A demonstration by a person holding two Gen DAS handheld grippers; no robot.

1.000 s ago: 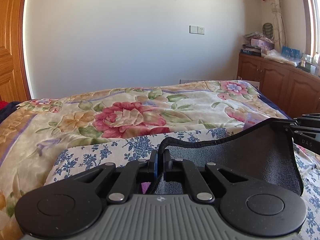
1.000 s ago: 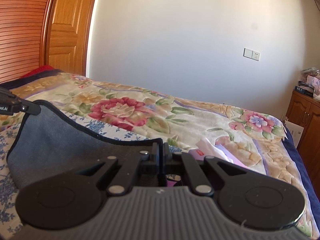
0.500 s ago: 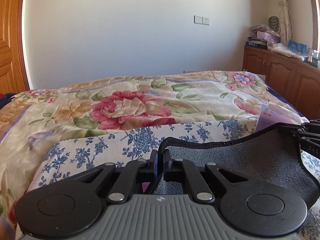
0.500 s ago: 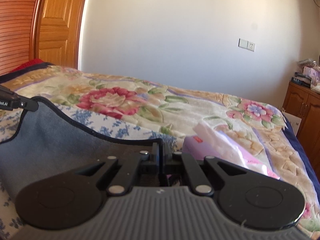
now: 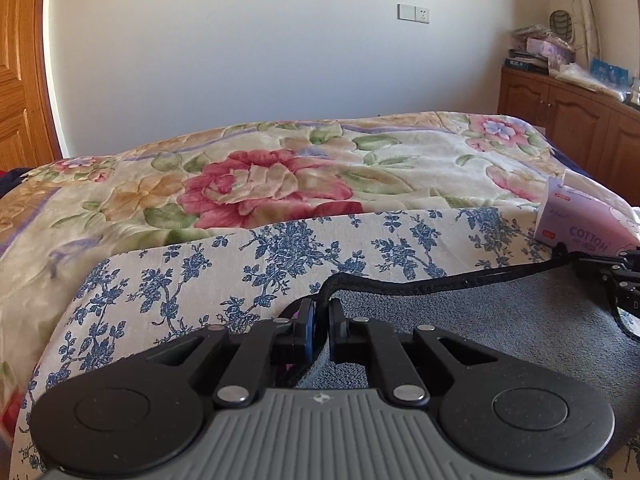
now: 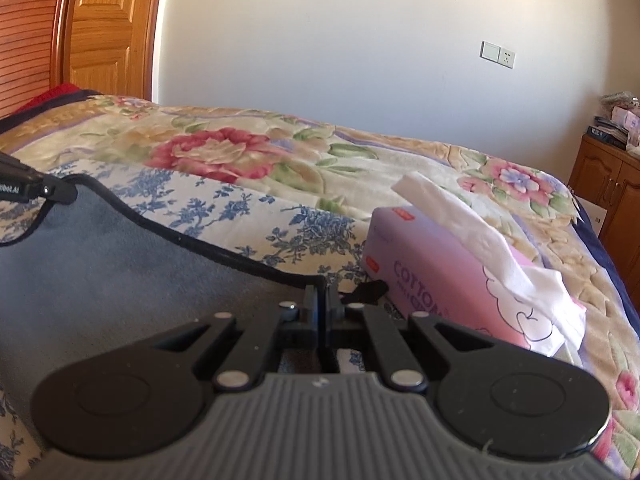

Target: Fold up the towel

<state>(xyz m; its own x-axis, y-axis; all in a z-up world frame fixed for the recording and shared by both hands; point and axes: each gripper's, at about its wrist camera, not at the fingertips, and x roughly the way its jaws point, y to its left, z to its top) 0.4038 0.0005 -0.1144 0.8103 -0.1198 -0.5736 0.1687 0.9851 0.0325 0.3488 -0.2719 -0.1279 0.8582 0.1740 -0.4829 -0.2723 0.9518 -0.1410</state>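
Note:
A grey towel [image 5: 500, 320] with black edging hangs stretched between my two grippers, low over the blue-flowered sheet [image 5: 200, 280]. My left gripper [image 5: 321, 312] is shut on the towel's left corner. My right gripper [image 6: 321, 300] is shut on the towel's [image 6: 120, 272] right corner. The right gripper shows at the right edge of the left wrist view [image 5: 616, 280]. The left gripper shows at the left edge of the right wrist view [image 6: 52, 192]. The towel's lower part is hidden behind the gripper bodies.
A pink tissue box [image 6: 460, 280] with a tissue sticking out lies on the bed just right of the right gripper; it also shows in the left wrist view [image 5: 580, 220]. A floral blanket [image 5: 280, 176] covers the far bed. Wooden cabinets [image 5: 568, 112] stand at right, a wooden door [image 6: 108, 24] at left.
Both grippers have moved down and forward with the towel, bringing its top edge low over the sheet. The tissue box now sits much closer to the right gripper.

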